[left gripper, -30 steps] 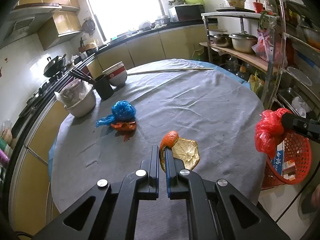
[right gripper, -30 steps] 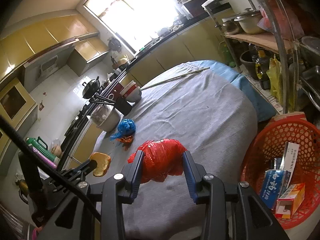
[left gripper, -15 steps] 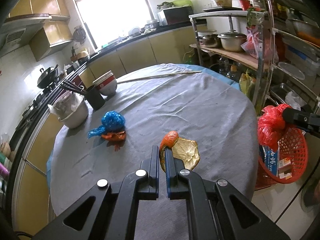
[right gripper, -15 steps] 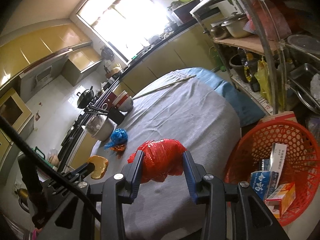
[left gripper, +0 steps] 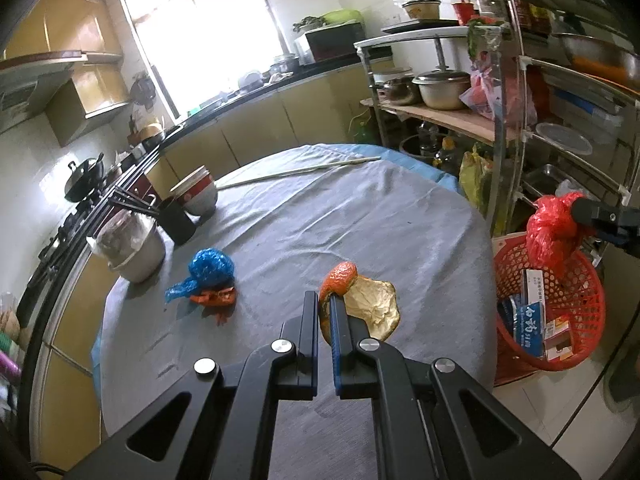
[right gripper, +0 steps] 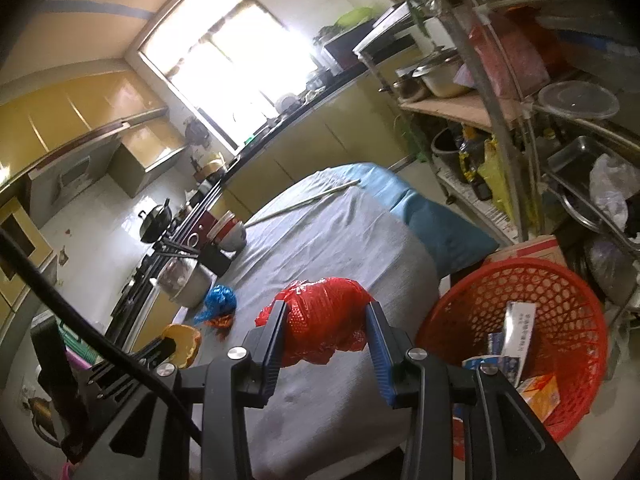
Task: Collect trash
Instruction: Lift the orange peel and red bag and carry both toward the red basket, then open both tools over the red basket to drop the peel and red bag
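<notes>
My left gripper (left gripper: 324,300) is shut on an orange peel (left gripper: 340,278), whose pale inner side (left gripper: 372,308) spreads to the right of the fingers above the grey tablecloth (left gripper: 360,216). My right gripper (right gripper: 326,312) is shut on a crumpled red plastic bag (right gripper: 324,328), held over the table's right edge. The red mesh basket (right gripper: 516,336) stands on the floor just right of it and holds several cartons. In the left wrist view the red bag (left gripper: 552,232) hangs above the basket (left gripper: 576,292). A blue bag on orange scraps (left gripper: 210,268) lies on the table at left.
A covered pot (left gripper: 136,248), a black chopstick holder (left gripper: 176,220) and stacked bowls (left gripper: 198,194) stand at the table's left rim. A long stick (left gripper: 300,172) lies at the far side. A metal rack (left gripper: 504,120) full of pots and bags rises behind the basket.
Both grippers have shifted right toward the basket with their loads still held. The basket now shows larger and closer in both views, and the blue bag has slid left.
</notes>
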### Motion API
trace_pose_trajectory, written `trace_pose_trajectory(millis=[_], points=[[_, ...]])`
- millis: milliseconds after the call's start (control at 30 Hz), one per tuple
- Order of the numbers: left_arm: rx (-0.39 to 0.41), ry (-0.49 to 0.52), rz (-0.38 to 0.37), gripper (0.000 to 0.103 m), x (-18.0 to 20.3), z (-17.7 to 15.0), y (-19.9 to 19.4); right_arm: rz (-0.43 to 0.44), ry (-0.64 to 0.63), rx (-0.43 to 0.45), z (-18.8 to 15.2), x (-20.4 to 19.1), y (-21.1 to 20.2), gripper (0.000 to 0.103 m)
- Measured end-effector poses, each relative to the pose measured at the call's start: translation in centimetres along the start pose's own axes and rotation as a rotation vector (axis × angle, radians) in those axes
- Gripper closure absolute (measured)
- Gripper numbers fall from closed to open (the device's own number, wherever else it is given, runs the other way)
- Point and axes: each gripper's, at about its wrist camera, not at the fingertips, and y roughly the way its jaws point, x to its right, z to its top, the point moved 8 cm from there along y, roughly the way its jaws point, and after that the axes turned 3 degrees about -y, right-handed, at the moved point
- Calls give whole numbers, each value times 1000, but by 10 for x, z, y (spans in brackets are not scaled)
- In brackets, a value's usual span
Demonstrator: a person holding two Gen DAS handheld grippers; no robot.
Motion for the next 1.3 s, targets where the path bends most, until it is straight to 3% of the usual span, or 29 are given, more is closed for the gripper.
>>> trace_pose_trajectory(millis=[1000, 1133, 1300], points=[[13, 166, -88, 97, 98, 22, -3, -107, 123, 63, 0, 90, -54, 62], [-13, 161, -174, 97, 115, 23, -2, -129, 144, 69, -1, 105, -59, 62], [-81, 142, -352, 97, 151, 21, 6, -180, 188, 61, -8, 131, -62, 62]])
